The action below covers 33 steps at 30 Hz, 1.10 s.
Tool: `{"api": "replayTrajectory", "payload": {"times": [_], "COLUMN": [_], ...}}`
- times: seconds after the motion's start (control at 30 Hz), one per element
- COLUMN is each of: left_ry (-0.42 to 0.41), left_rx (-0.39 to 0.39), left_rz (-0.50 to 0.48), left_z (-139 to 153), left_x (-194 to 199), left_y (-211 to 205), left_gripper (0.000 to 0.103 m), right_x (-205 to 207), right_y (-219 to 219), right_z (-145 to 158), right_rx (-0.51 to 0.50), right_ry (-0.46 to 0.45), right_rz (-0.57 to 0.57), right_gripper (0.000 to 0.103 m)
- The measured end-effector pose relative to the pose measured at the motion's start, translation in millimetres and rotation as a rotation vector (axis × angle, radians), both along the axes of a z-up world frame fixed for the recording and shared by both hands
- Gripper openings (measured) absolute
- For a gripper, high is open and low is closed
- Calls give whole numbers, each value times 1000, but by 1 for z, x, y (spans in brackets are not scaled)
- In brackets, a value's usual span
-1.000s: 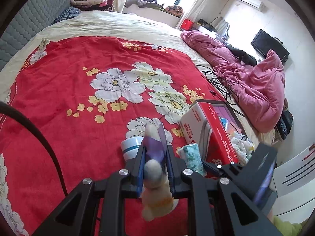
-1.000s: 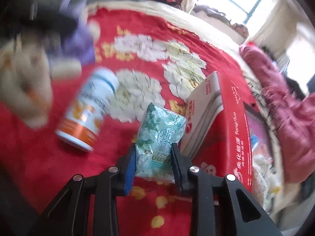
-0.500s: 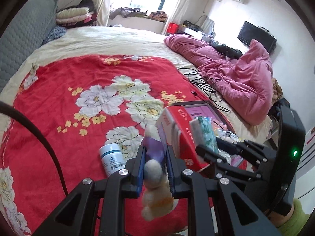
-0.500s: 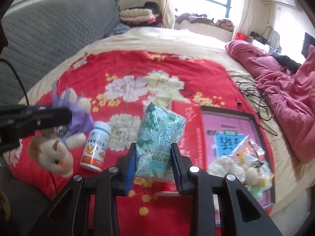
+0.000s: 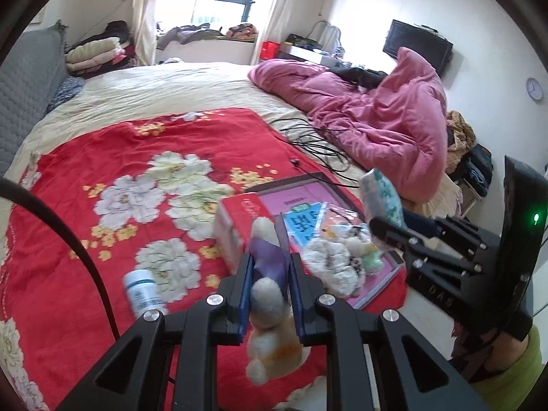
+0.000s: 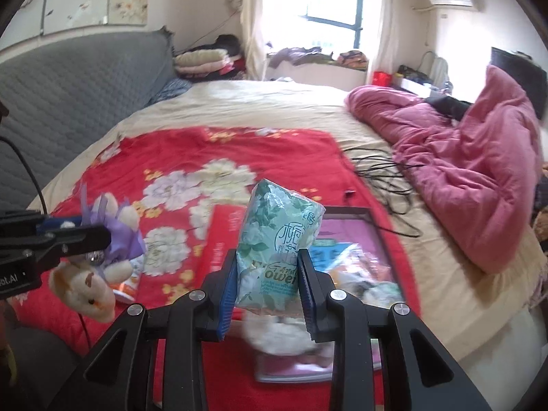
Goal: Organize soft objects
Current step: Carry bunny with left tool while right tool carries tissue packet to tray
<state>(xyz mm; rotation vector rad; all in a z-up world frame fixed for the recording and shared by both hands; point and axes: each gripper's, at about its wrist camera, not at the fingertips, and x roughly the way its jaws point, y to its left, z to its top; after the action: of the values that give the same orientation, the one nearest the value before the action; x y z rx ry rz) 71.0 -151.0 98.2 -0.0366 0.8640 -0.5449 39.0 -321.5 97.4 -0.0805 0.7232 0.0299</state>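
Our left gripper [image 5: 270, 284] is clamped on a plush toy [image 5: 270, 322] with purple wrap; our right gripper [image 6: 267, 274] pinches a green tissue pack [image 6: 277, 246]. Both hang above the red box [image 5: 233, 229], at twelve o'clock, seemingly already holding soft things.

My left gripper [image 5: 270, 287] points forward and down, its blue-padded jaws pressed narrowly onto a plush toy [image 5: 270, 311] that hangs head-down between them. My right gripper [image 6: 269, 284] points the same way, jaws a little wider and clamped on a tissue pack [image 6: 277, 243] that stands upright above the pads. The two grippers are held side by side and apart, each visible at the edge of the other's view: the right one to my right, the left one to my left. My sleeve [image 5: 507, 373] shows behind the right gripper's body.
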Motion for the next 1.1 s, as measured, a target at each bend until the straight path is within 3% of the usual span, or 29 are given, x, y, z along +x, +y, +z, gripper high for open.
{"api": "replayTrajectory", "payload": {"times": [0.23, 0.57, 0.73, 0.9, 1.1], "left_ry": [65, 142, 152, 130, 119], "left_rx": [-32, 20, 46, 63, 55], "left_rz": [-97, -159, -136, -120, -125], "left_z": [-20, -76, -100, -108, -117], "left_x": [1, 19, 32, 42, 48], "left_y": [-62, -144, -161, -165, -168], "left_gripper": [21, 21, 21, 21, 21], "right_x": [-16, -23, -20, -13, -3], "right_y": [-74, -143, -160, -172, -180], "right_z": [0, -46, -70, -99, -121], "right_rx": [-9, 31, 82, 151, 186], "right_ry": [0, 95, 135, 204, 222], "right_rz": [-108, -212, -245, -283, -336], "right_gripper": [34, 34, 34, 34, 34]}}
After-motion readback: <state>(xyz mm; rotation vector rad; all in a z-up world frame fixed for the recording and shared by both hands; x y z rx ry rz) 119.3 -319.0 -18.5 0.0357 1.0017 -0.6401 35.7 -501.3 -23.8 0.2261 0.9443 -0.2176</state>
